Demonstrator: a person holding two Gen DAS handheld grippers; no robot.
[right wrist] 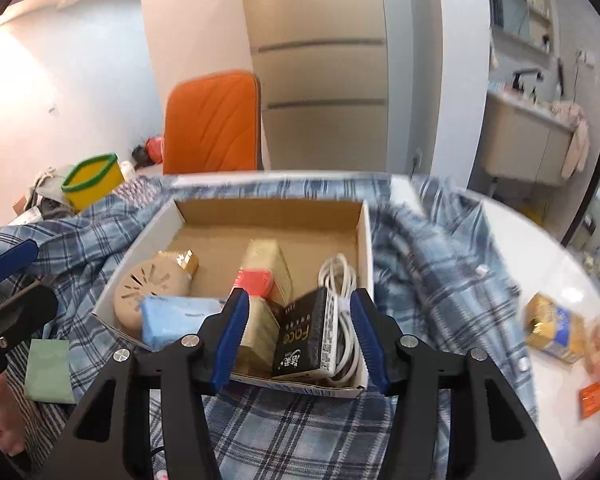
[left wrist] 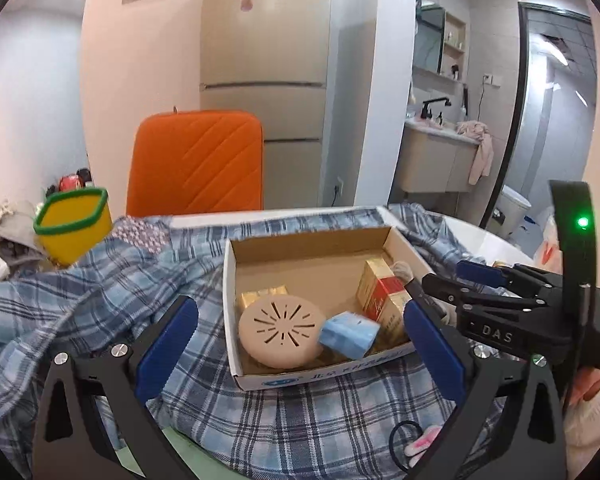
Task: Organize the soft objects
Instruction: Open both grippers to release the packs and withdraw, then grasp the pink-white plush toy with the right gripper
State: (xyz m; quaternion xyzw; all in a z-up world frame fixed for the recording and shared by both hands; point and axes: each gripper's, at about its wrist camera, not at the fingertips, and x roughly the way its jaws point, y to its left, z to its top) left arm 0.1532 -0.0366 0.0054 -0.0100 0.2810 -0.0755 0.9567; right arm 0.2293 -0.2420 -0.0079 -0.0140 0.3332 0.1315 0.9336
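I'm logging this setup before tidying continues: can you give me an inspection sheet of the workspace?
Surface: white table, mostly covered by a blue plaid shirt.
Job's things: cardboard box on the shirt, holding a round beige vented disc, blue tissue pack, gold-and-red carton, black box.
Clutter: yellow basket; gold-and-blue pack on the bare table.
Grippers: left tongs open, empty; right tongs open over the box's near corner, pads off the black box.
Cables: white coiled cable in the box.
Surroundings: orange chair, refrigerator, bathroom sink.
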